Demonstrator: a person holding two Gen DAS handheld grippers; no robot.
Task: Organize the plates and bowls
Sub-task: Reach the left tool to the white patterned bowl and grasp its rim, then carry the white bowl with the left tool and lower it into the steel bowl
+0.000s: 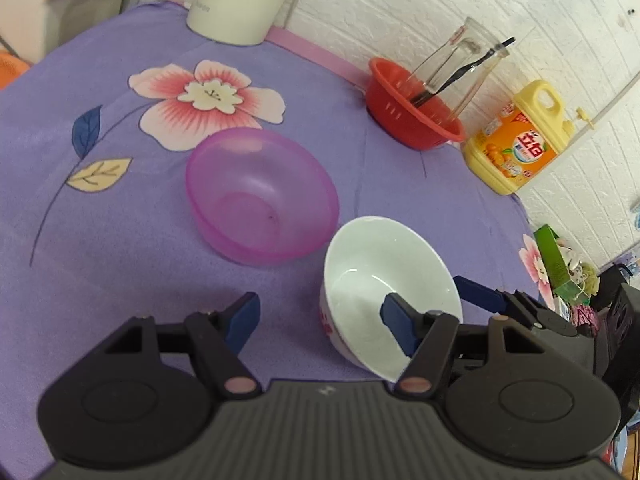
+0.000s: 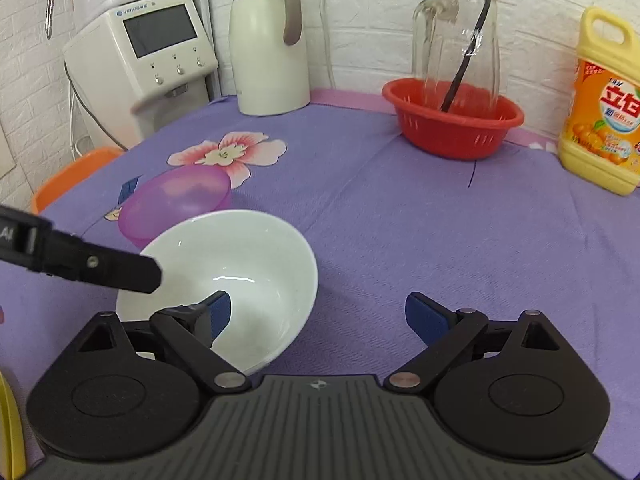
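White bowl [image 2: 224, 280] between open grippers [image 2: 320, 320]

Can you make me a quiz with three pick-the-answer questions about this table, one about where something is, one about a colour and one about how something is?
1. Where does the glass jug stand?
A. in the red colander
B. in the white bowl
C. on the bare cloth

2. What colour is the see-through plastic bowl?
A. green
B. pink
C. blue

3. How is the right gripper?
A. shut on the white bowl
B. shut on a spoon
C. open

Answers:
1 A, the jug's base sits inside the colander's rim.
2 B, it shows pink on the purple cloth.
3 C, its blue pads stand wide apart, pressing on nothing.
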